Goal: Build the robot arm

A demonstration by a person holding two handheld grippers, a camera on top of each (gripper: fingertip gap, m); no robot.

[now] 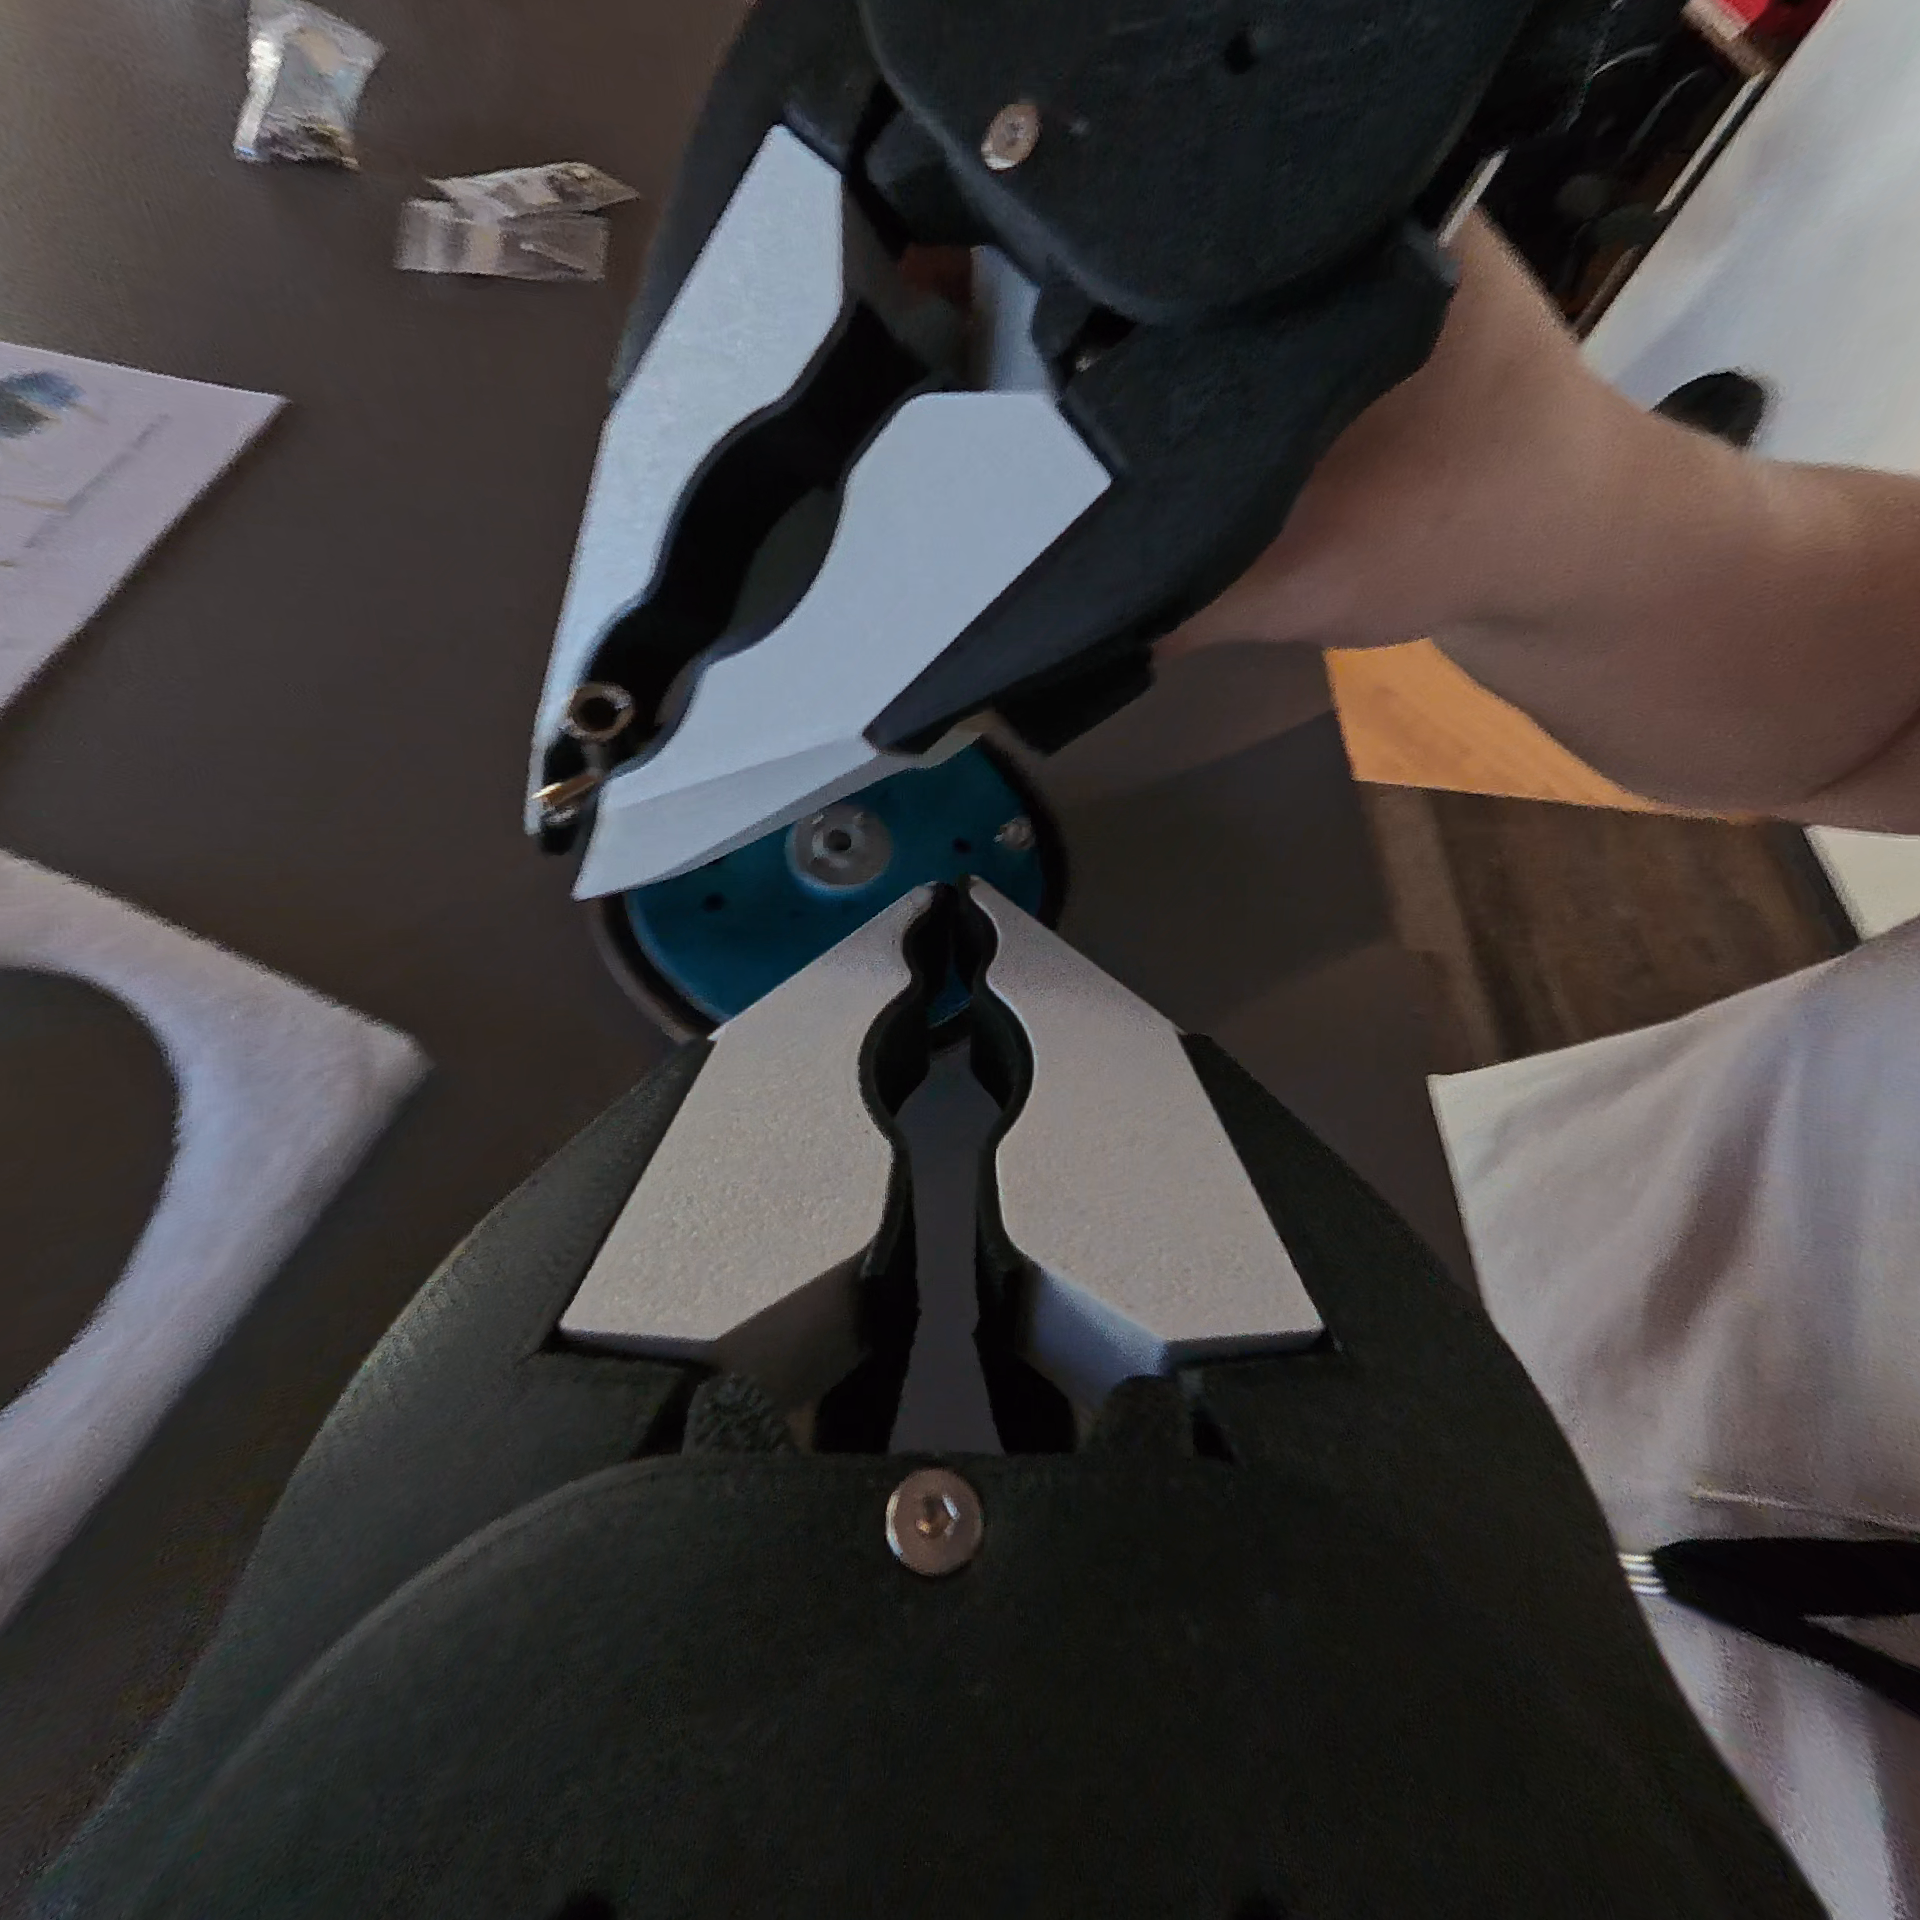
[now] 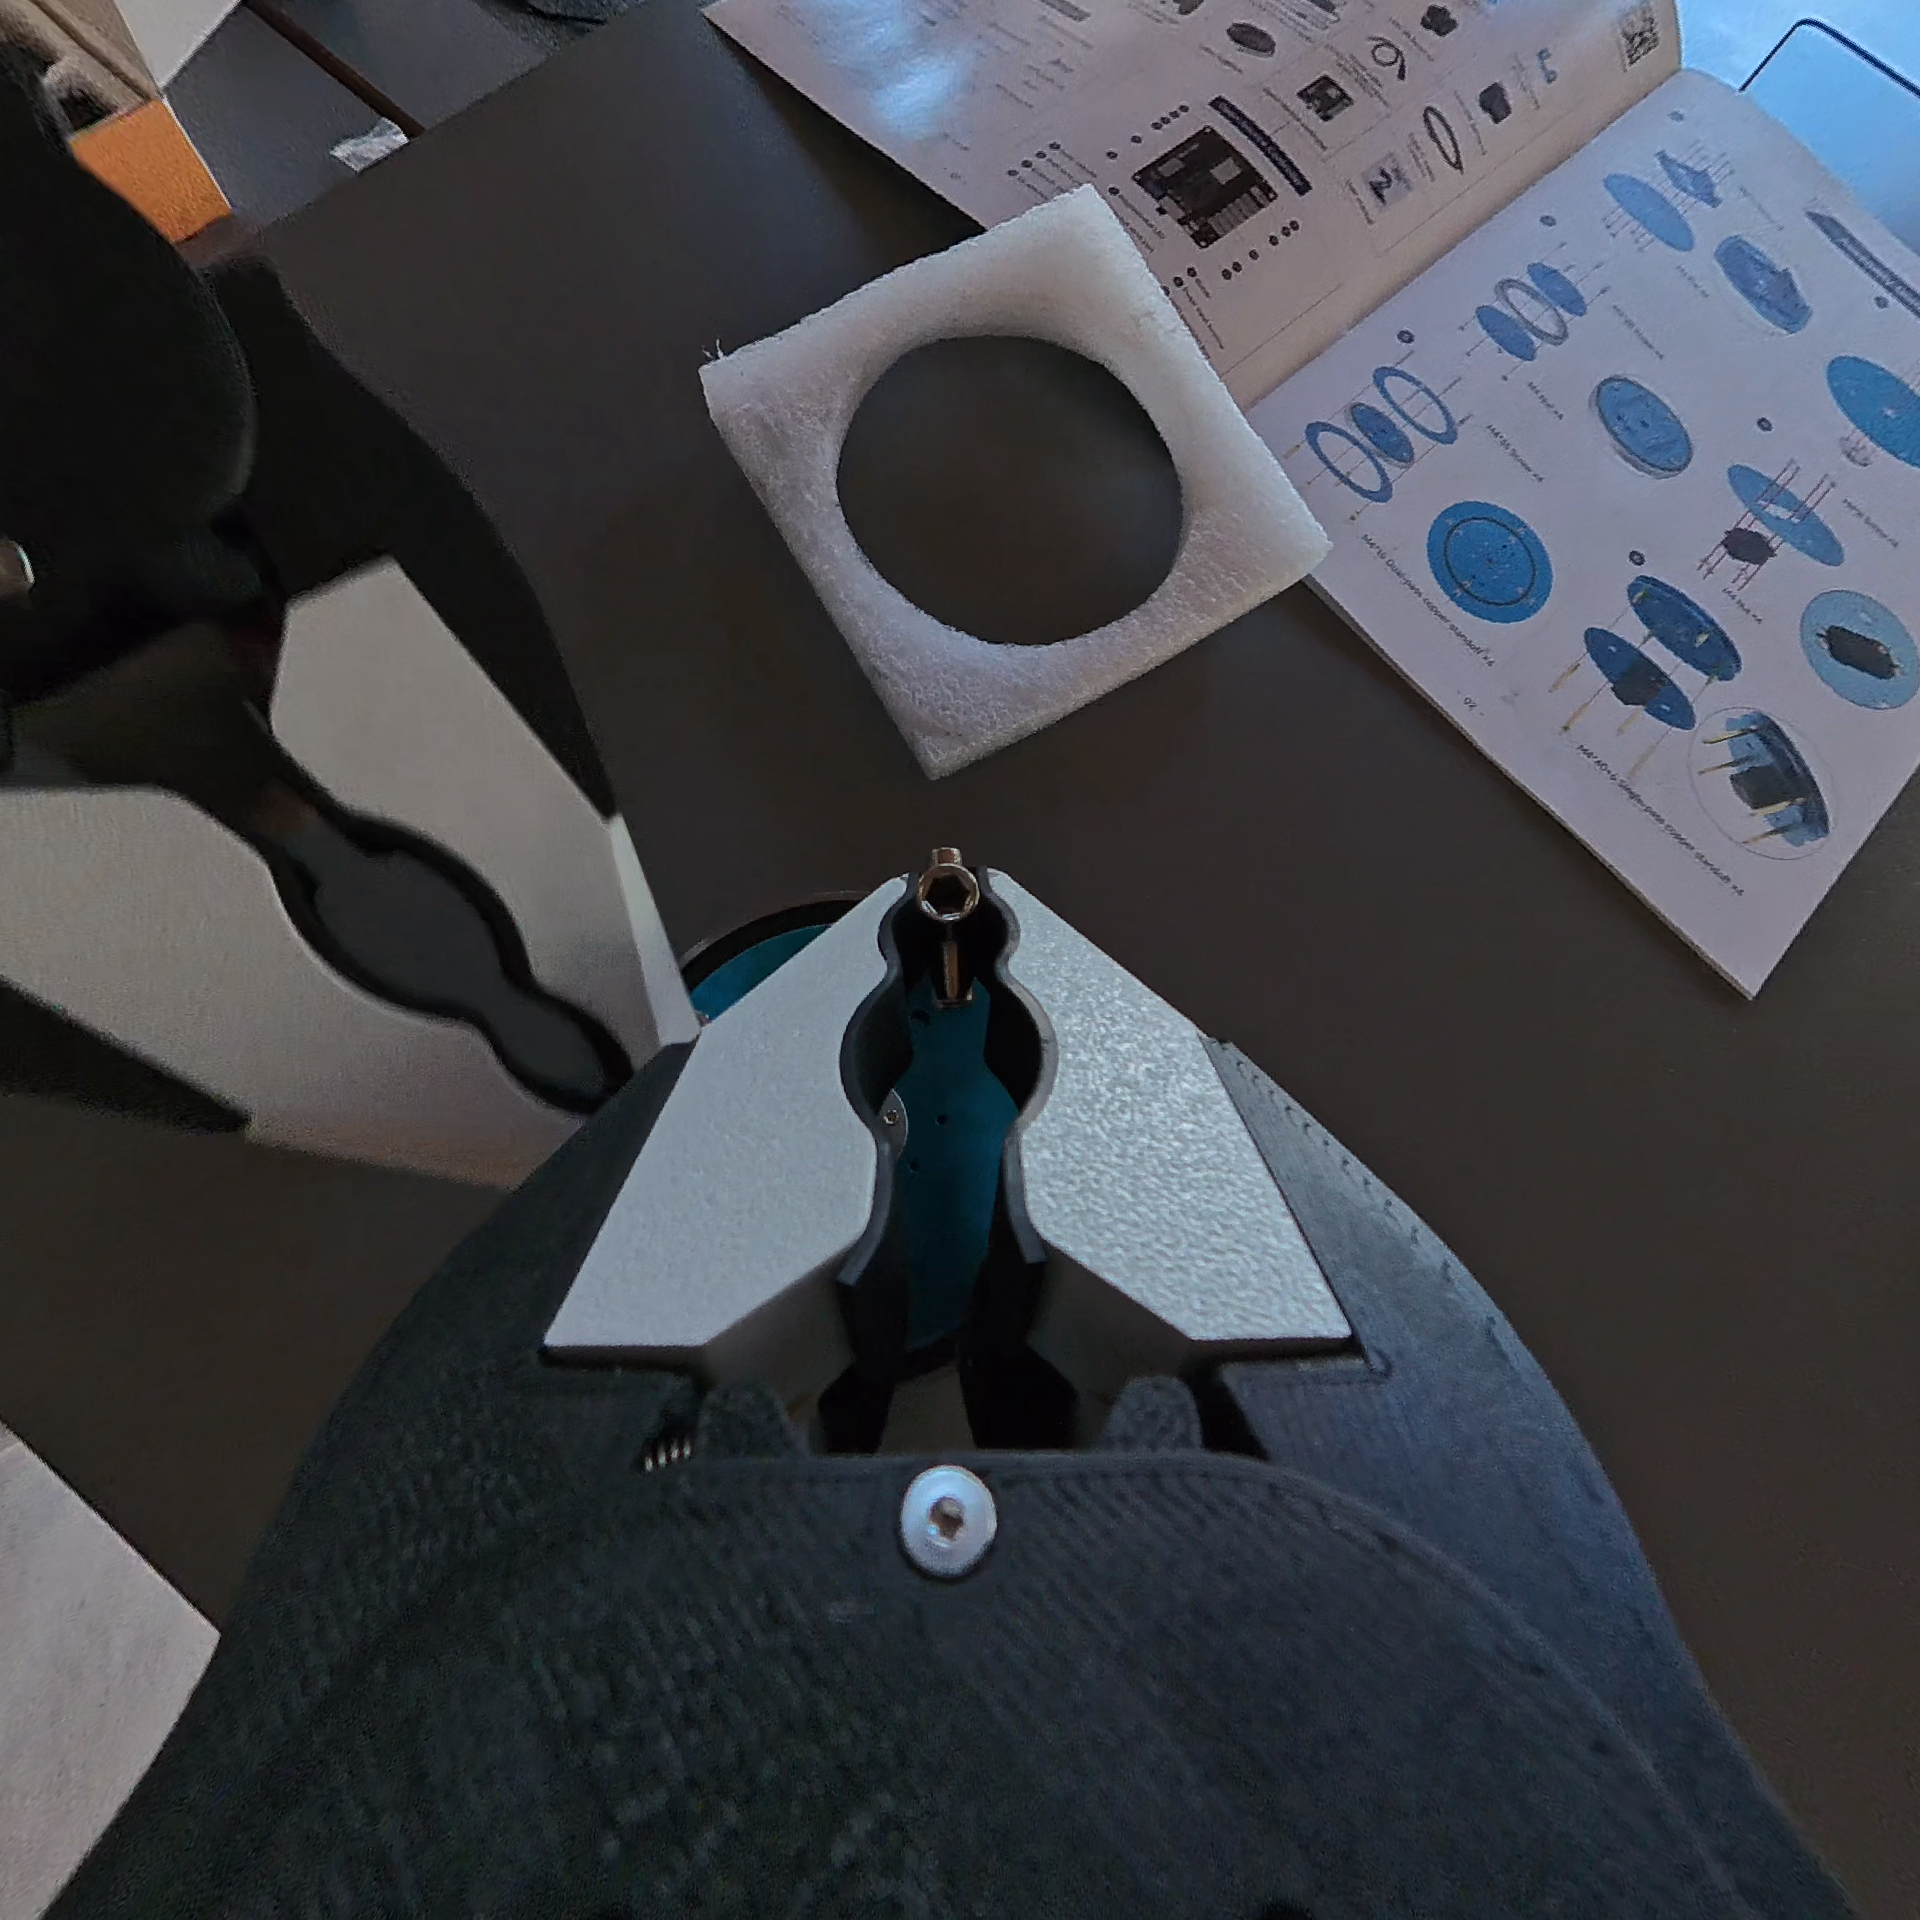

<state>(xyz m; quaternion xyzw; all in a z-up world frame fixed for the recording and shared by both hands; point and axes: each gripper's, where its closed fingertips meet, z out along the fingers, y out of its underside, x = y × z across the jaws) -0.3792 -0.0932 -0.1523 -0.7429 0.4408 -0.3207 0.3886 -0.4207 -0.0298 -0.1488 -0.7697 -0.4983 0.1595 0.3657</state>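
The left gripper (image 1: pixel 954 896) has its jaws drawn nearly together, and its tips pinch the near edge of a blue disc (image 1: pixel 727 940) lying on the dark table (image 1: pixel 312 644); whether the grip is firm cannot be told. The right gripper (image 2: pixel 948 896) is closed on a small brass-and-steel standoff (image 2: pixel 943 904), held at the very tips with its hex socket facing the camera. In the left wrist view that standoff (image 1: pixel 582 748) hangs at about ten o'clock from the disc's silver hub (image 1: pixel 836 847), just above the disc's far rim and not yet seated.

The disc shows bare small holes and one fitted screw (image 1: pixel 1016 831) at two o'clock of the hub.

The right gripper reaches in from twelve o'clock, tilted steeply down, a bare forearm (image 1: pixel 1558 623) behind it; the left gripper lies low, pointing level across the table.

A white foam square (image 2: pixel 1013 488) with a round cutout, an open instruction booklet (image 2: pixel 1621 499) and clear parts bags (image 1: pixel 301 88) lie farther off.
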